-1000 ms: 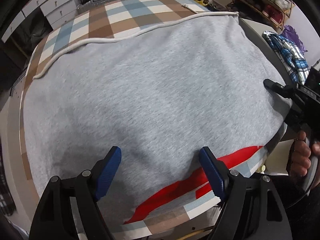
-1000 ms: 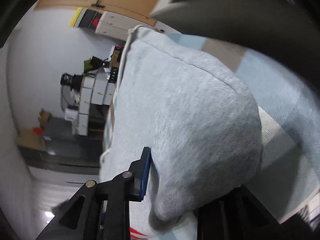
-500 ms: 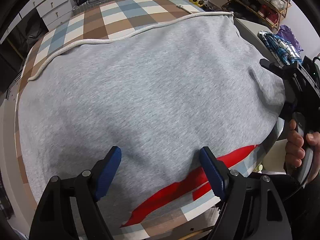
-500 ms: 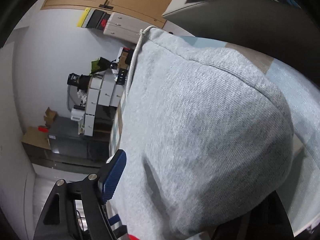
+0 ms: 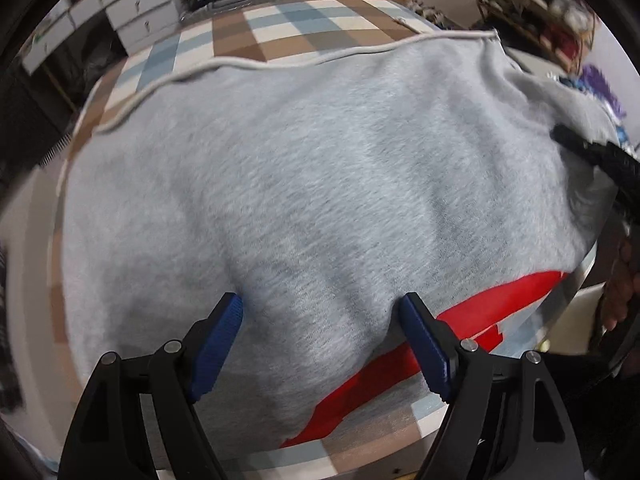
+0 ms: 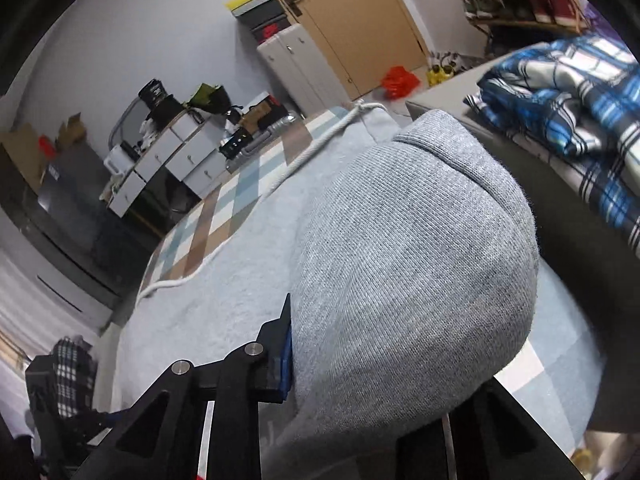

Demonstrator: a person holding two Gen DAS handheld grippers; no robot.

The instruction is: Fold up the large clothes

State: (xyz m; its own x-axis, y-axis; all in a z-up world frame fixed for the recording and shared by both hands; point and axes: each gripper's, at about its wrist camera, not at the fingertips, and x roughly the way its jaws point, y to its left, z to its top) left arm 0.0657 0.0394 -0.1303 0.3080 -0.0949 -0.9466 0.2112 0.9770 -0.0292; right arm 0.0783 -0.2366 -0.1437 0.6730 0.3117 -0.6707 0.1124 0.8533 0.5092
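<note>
Grey hoodie (image 5: 320,184): spread across the checked counter (image 5: 280,36).
Left gripper (image 5: 320,340): jaws open above the hoodie's near hem.
Right gripper (image 6: 384,364): jaws closing on the hoodie's ribbed cuff (image 6: 420,264).

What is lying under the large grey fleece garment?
Under the grey fleece garment lies a checked brown, blue and white cloth, plus red fabric at its near edge. The covered middle cannot be seen.

Sweatshirt (image 5: 320,184) lies on table (image 5: 280,36), drawstring (image 5: 280,65) behind.
</note>
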